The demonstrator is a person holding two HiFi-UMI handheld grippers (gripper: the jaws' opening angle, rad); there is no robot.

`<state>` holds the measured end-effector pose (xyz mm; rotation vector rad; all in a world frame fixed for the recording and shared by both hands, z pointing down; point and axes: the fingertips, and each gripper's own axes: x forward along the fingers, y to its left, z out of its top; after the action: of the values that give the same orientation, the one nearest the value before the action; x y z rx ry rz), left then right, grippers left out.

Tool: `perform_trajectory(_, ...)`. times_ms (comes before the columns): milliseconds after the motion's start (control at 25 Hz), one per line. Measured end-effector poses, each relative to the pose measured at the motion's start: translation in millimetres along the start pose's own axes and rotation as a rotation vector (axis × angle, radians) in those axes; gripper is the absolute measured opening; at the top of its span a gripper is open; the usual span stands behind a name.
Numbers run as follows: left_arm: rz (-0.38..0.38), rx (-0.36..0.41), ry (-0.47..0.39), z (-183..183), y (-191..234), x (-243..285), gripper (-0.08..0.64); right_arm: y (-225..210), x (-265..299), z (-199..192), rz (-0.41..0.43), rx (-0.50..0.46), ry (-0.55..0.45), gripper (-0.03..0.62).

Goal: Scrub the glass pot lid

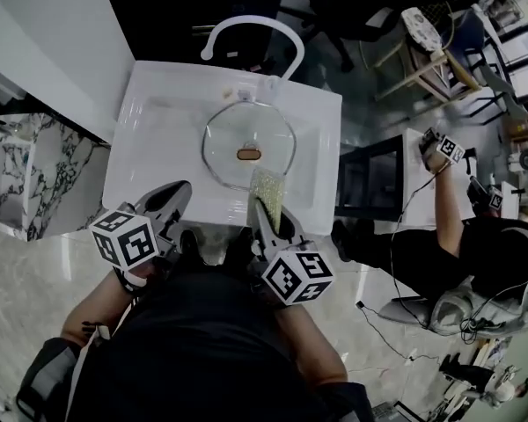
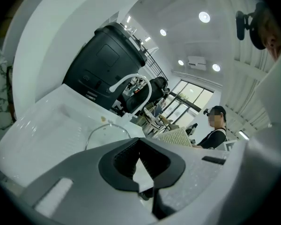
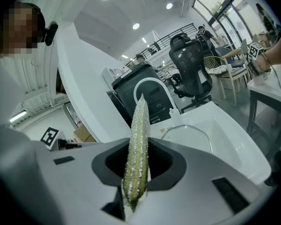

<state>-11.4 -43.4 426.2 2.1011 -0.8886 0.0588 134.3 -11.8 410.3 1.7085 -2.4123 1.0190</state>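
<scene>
Glass pot lid [image 1: 246, 137], round, clear, with a metal rim and a small brown knob in its middle, lies flat on the bottom of the white rectangular sink basin [image 1: 154, 126]. It lies below the curved white faucet [image 1: 251, 26], which rises from the far edge of the sink.

The right gripper [image 1: 268, 214] has its jaws clenched on a yellow-green scrub pad with a rough, grainy surface [image 1: 266, 187]. In the right gripper view the pad stands edge-on between the two dark jaw pads and sticks out well past them. From the head view its far end reaches over the near rim of the lid. Whether it touches the glass I cannot tell.

The left gripper [image 1: 174, 199] is over the near left part of the sink, beside the lid and apart from it. Its jaws are pressed together at the tips and nothing is between them.

Each gripper carries a cube with square black-and-white markers [image 1: 125, 238]; these are block patterns, not letters.

To the left of the sink is a counter with a marble pattern [image 1: 18, 178]. To the right, another person in dark clothes [image 1: 475, 253] reaches to a white table, holding grippers with the same kind of markers.
</scene>
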Motion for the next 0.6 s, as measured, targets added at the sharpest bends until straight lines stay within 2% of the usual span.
perform_trajectory(160, 0.084, -0.015, -0.078, 14, -12, 11, 0.001, -25, 13, 45, 0.079, -0.037, -0.024, 0.066)
perform_trajectory(280, 0.135, -0.036, -0.113, 10, -20, 21, 0.000, -56, 25, 58, 0.082, -0.111, -0.014, 0.064)
perform_trajectory(440, 0.178, -0.091, -0.134, 0, -21, 26, 0.001, -97, 53, 58, 0.022, -0.348, 0.010, 0.066)
perform_trajectory(520, 0.200, -0.125, -0.136, -6, -14, 24, 0.001, -108, 72, 48, 0.020, -0.475, 0.048, 0.066)
perform_trajectory(600, 0.221, -0.152, -0.132, -9, -2, 20, 0.000, -118, 95, 33, 0.020, -0.561, 0.110, 0.066)
